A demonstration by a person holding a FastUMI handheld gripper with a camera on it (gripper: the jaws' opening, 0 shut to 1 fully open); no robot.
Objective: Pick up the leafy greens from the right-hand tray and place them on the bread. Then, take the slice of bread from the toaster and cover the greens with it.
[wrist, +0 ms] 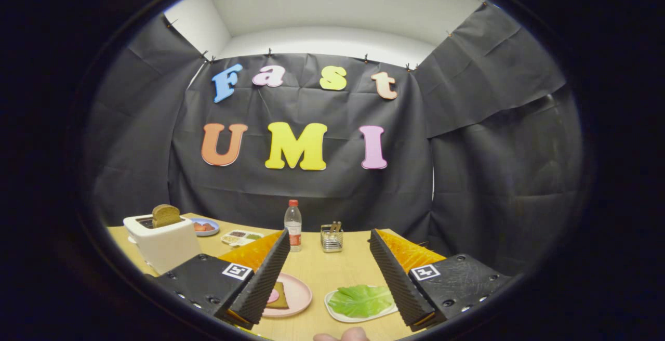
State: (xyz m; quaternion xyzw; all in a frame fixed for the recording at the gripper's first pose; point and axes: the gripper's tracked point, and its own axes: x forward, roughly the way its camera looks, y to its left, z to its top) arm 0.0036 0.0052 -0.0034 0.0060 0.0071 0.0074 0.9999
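Gripper [329,239] fingers spread wide, holding nothing; leafy greens [361,300] lie crosswise between them.

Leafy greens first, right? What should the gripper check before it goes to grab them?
1. Gripper open, nothing between the fingers: ok.
2. Leafy greens lying on the white tray, between the fingers and low ahead: ok.
3. Bread on pink plate ready for greens: cannot tell, left finger partly hides it.
4. Toast slice standing up in the white toaster: ok.
5. Water bottle and wire holder beyond the fingers, away from the greens: ok.
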